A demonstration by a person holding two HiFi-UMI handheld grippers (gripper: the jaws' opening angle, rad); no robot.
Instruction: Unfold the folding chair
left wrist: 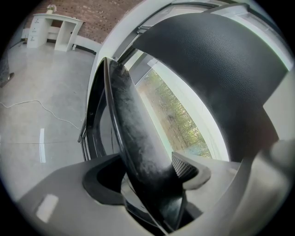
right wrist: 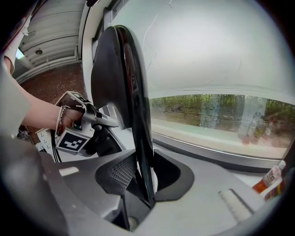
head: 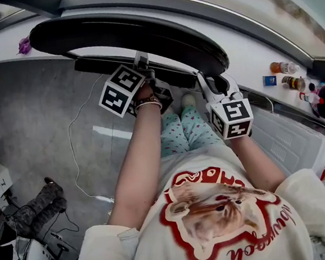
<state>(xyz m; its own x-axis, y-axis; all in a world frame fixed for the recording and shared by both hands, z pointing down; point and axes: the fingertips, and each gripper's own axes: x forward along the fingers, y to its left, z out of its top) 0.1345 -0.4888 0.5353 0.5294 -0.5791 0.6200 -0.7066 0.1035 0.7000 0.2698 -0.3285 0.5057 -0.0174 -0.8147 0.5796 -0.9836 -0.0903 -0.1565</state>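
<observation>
Left gripper view: left claw (left wrist: 154, 179) pinches the folding chair (left wrist: 133, 124) panel; right claw (right wrist: 145, 177) pinches its thin edge.

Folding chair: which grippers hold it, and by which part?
Both: left gripper and right gripper each clamp the rim of a black panel of the folding chair.

Left gripper (left wrist: 147, 175), right gripper (right wrist: 143, 173), jaws clamped

The head view looks steeply down, while each gripper view peers close-up along its jaws at the shared folding chair (head: 138, 37).
</observation>
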